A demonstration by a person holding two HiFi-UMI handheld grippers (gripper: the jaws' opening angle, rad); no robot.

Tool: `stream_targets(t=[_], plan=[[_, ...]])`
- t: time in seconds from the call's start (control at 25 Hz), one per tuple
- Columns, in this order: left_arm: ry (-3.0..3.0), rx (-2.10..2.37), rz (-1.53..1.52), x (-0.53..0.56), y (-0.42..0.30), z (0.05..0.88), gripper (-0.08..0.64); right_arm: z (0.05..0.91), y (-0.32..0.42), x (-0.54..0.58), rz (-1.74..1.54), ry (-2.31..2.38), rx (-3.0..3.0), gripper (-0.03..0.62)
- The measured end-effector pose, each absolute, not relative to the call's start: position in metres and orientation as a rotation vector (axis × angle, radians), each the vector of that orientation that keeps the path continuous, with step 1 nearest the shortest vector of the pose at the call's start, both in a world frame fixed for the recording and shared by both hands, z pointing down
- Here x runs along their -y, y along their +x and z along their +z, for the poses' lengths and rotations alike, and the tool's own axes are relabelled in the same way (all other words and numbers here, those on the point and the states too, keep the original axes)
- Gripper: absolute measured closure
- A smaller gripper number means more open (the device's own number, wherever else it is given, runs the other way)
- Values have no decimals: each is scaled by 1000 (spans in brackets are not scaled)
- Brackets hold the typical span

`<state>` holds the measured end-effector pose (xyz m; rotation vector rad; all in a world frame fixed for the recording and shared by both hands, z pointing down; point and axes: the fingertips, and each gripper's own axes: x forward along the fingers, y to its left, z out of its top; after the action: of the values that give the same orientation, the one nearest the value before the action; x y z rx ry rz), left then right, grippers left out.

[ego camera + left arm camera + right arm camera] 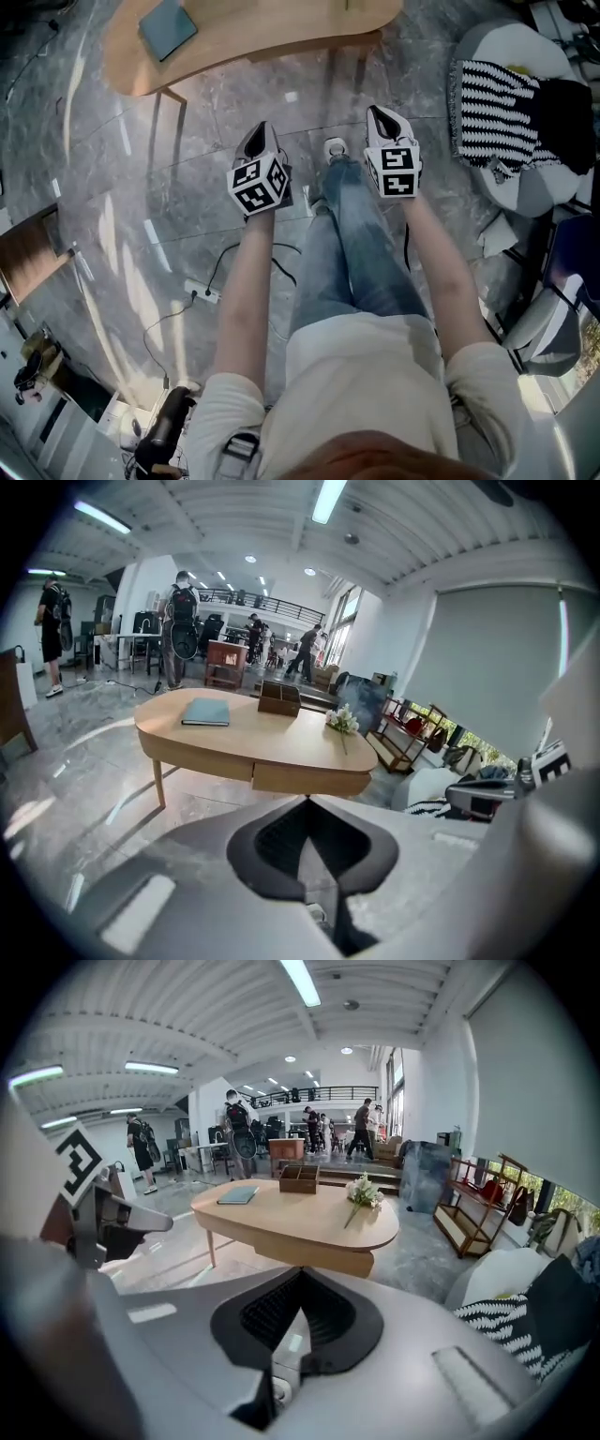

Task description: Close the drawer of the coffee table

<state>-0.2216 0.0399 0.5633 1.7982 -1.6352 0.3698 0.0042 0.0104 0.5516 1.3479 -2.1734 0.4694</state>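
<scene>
The oval wooden coffee table (272, 33) stands ahead of me across the grey floor, some way beyond both grippers. Its drawer front (309, 778) shows on the near side, a little proud of the table's edge, and it appears again as the drawer front (330, 1262) in the right gripper view. A teal book (206, 712), a wooden box (279, 698) and a small bunch of flowers (342, 722) lie on top. My left gripper (261, 129) and right gripper (376, 112) are held side by side in the air, both shut and empty, pointing at the table.
A white seat with a black-and-white striped blanket (492, 103) is to the right. A power strip with cables (202, 292) lies on the floor at the left. My own jeans leg (356, 234) reaches forward between the arms. Several people (183, 607) stand far behind the table.
</scene>
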Motion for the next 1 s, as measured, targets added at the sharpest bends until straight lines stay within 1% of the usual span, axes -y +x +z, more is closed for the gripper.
stream_targets(t=[0.28, 0.52, 0.8, 1.0], plan=[[1757, 1632, 307, -96, -209, 515, 563, 492, 7, -64, 529, 1316, 2242, 594], [1773, 1619, 289, -132, -194, 465, 563, 430, 13, -91, 575, 1382, 2299, 594], [1818, 1605, 229, -153, -169, 397, 563, 362, 27, -107, 578, 1428, 2337, 594], [1860, 1588, 197, -165, -160, 352, 563, 325, 23, -123, 537, 1394, 2373, 594]])
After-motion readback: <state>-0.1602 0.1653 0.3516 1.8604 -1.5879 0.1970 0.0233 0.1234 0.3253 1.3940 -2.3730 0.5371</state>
